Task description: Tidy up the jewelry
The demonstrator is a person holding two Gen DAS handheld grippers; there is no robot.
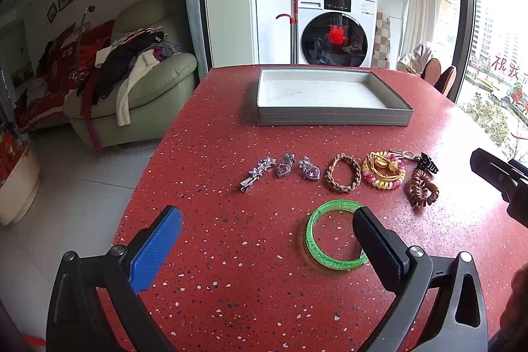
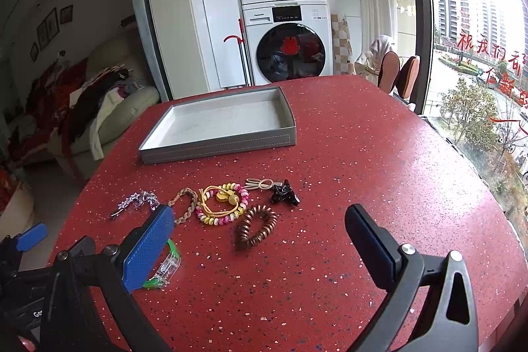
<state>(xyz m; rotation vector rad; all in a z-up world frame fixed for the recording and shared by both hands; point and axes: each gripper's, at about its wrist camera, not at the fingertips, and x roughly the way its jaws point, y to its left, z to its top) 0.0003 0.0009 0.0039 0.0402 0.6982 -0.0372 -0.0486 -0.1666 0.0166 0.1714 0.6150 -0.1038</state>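
Both grippers hang released over the red desk (image 1: 231, 286), holding nothing.

Nearest, the left gripper (image 1: 267, 228) hides part of the one green bangle (image 1: 316, 240) behind its right finger; in the right wrist view the right gripper (image 2: 260, 228) covers most of that bangle. Beyond lies a row: three sparkly clips (image 1: 280, 169), one braided band (image 1: 343, 175), one multicoloured coil tie with yellow cord (image 1: 384, 170), one brown coil tie (image 1: 424, 188), one black claw clip (image 1: 427, 164), one pale clip (image 1: 404, 153) partly hidden. Farthest, one grey tray (image 1: 333, 117).
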